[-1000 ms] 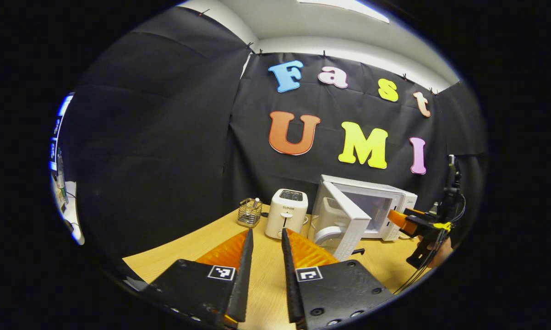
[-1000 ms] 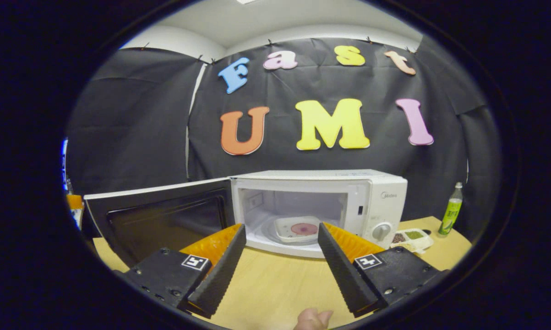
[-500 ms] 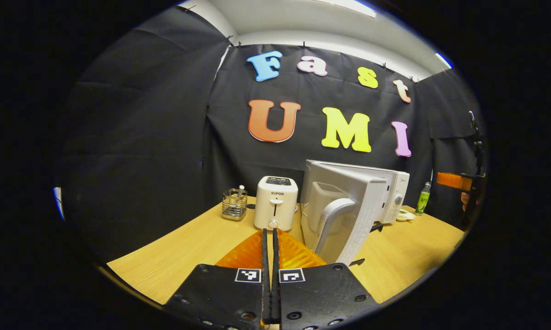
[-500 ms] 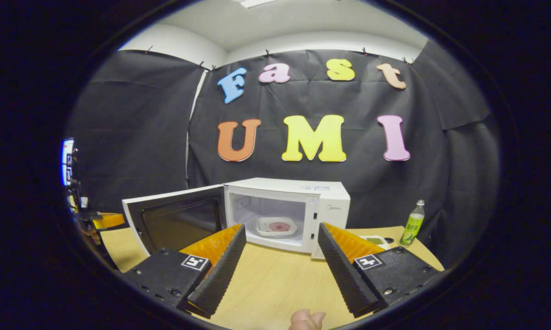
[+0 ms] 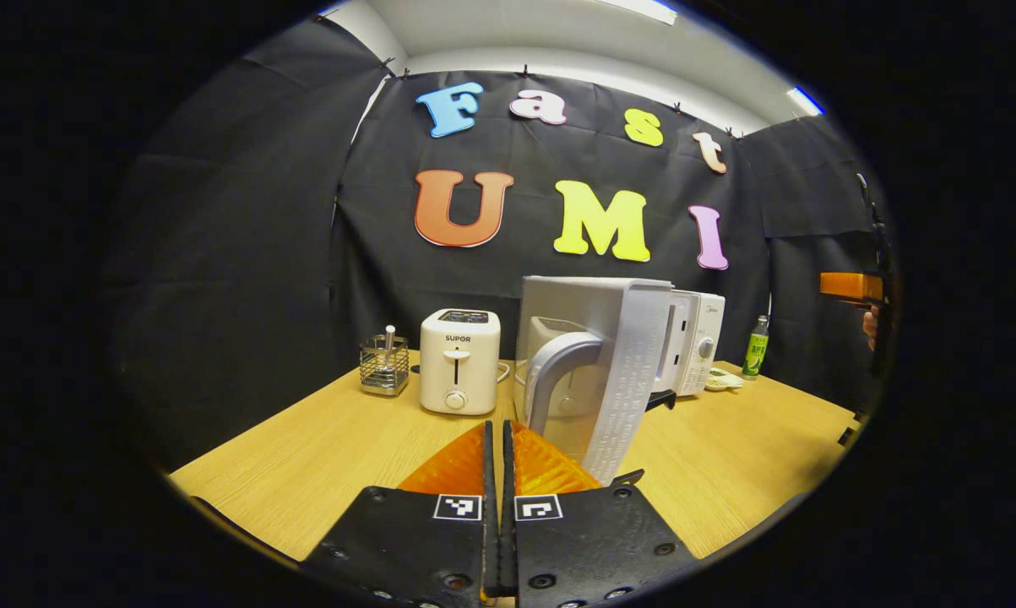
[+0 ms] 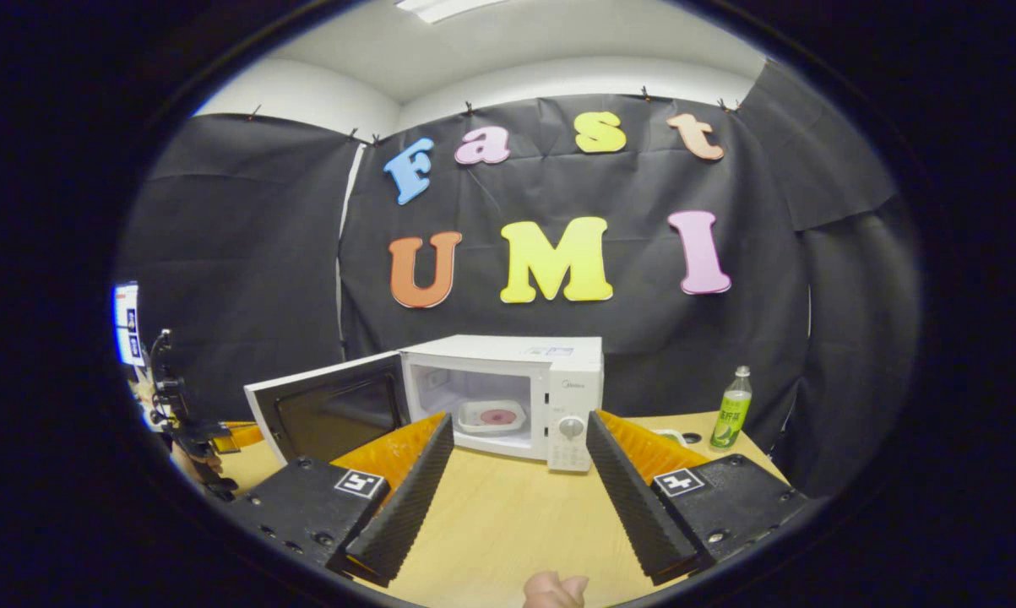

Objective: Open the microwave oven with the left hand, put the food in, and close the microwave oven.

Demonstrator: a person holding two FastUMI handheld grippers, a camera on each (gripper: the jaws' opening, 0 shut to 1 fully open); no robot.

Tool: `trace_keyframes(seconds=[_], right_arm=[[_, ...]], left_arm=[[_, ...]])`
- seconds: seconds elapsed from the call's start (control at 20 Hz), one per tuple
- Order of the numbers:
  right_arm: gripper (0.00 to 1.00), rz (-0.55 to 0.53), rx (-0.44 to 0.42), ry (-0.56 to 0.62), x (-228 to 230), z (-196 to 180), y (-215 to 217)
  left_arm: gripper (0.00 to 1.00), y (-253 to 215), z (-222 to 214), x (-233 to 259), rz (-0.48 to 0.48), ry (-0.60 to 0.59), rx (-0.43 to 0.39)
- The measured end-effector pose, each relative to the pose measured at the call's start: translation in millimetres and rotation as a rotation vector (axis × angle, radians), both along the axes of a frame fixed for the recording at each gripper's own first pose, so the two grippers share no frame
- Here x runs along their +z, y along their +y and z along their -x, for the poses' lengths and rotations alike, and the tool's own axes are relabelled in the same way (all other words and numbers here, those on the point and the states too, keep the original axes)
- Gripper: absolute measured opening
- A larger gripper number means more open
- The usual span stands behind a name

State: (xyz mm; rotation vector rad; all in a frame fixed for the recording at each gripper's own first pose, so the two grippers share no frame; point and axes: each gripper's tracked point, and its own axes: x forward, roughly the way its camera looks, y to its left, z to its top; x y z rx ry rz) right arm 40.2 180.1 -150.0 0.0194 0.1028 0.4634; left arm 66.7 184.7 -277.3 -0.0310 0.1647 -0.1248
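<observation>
Since a second ago the left gripper (image 5: 497, 473) has gone from narrowly parted to fingers pressed together on nothing and swung to face the outer side of the microwave door (image 5: 596, 371), handle (image 5: 558, 371) just ahead; the right gripper (image 6: 516, 473) has backed well away from the microwave (image 6: 508, 388). Food plate (image 6: 492, 415) sits inside on the turntable, door still wide open to the left, so I'd say only closing remains, likely a closed-finger push. Right fingers are spread wide, empty, over the near table (image 6: 508, 515).
</observation>
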Motion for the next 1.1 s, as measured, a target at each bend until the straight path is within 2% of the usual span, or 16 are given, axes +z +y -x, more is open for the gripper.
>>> trace_keyframes(seconds=[0.05, 0.2, 0.25, 0.3, 0.4, 0.45, 0.5, 0.65, 0.7, 0.75, 0.8, 1.1], right_arm=[[0.92, 0.001, -0.004, -0.002, 0, -1, -5], [0.92, -0.012, -0.004, 0.004, -5, -2, -13], [1.0, -0.016, 0.009, 0.011, -8, -1, -13], [0.92, -0.018, 0.02, 0.016, -9, 1, -15], [0.92, -0.021, 0.02, 0.018, -11, 0, -22], [1.0, -0.02, 0.013, 0.018, -12, -2, -27], [0.92, -0.02, 0.006, 0.018, -13, -2, -31], [0.92, -0.025, -0.016, 0.002, -11, -5, -46], [1.0, -0.029, -0.02, -0.002, -10, -6, -50], [1.0, -0.035, -0.022, -0.003, -10, -7, -53], [0.92, -0.041, -0.022, -0.003, -10, -7, -55], [0.92, -0.038, -0.033, -0.023, -9, -9, -70]], left_arm=[[0.0, -10, -1, 0, 0.008, 0.002, -0.012], [0.0, -31, -8, -3, 0.016, 0.017, -0.047], [0.0, -38, -10, -6, 0.016, 0.024, -0.06], [0.0, -47, -12, -7, 0.014, 0.025, -0.072], [0.0, -64, -17, -10, 0.005, 0.029, -0.099], [0.0, -73, -20, -10, 0.004, 0.026, -0.116], [0.0, -82, -24, -10, 0.001, 0.022, -0.133], [0.0, -108, -32, -10, 0.001, 0.019, -0.189], [0.0, -116, -35, -9, -0.003, 0.02, -0.204], [0.0, -123, -39, -9, -0.008, 0.02, -0.215], [0.0, -131, -44, -8, -0.016, 0.021, -0.225], [0.0, -174, -64, -5, -0.031, 0.017, -0.285]])
